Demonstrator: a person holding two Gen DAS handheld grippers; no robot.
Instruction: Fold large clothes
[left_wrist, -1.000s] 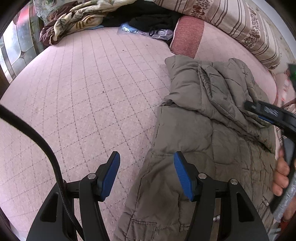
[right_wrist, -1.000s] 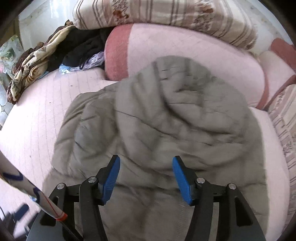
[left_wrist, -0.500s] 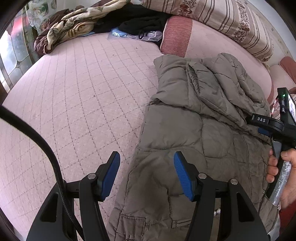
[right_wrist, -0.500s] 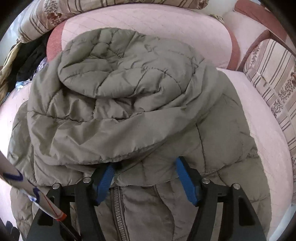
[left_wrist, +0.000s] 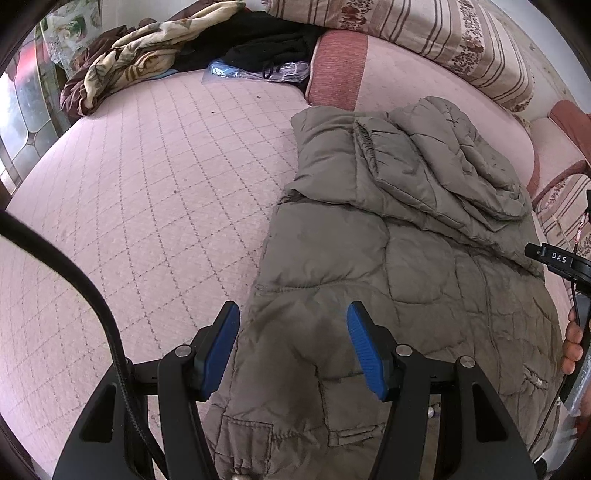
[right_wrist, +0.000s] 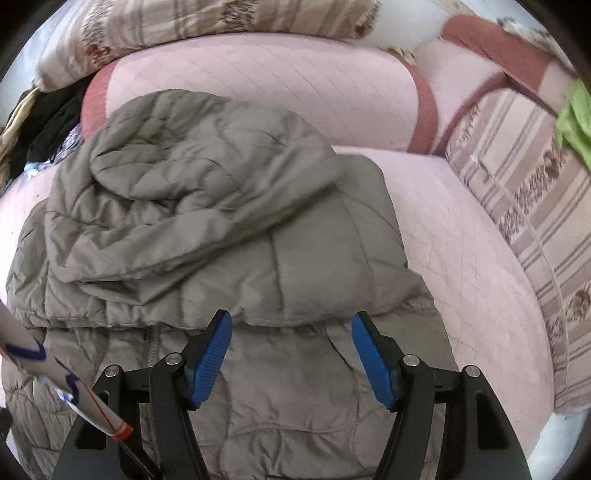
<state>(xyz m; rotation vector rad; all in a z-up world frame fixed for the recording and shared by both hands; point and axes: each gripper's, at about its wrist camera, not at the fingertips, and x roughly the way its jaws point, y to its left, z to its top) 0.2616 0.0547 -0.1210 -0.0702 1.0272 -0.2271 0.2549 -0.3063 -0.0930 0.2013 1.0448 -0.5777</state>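
A large olive-grey quilted jacket (left_wrist: 399, 266) lies on the pink quilted bed, its upper part and hood folded down over the body. It also shows in the right wrist view (right_wrist: 229, 229). My left gripper (left_wrist: 291, 347) is open and empty, just above the jacket's lower left side near a pocket. My right gripper (right_wrist: 291, 354) is open and empty, above the jacket's front below the edge of the folded-over part. The right gripper's handle and a hand (left_wrist: 572, 332) show at the right edge of the left wrist view.
A pink bolster cushion (right_wrist: 266, 92) lies behind the jacket, with striped floral pillows (left_wrist: 424, 33) above it. A heap of beige, brown and black clothes (left_wrist: 155, 62) sits at the far left. Open pink bed cover (left_wrist: 147, 206) spreads left of the jacket. A striped cushion (right_wrist: 524, 229) lies right.
The left gripper has moved right and forward, further over the jacket. The right gripper has pulled back and swung right, showing more bed and the striped cushion. Both stay open.
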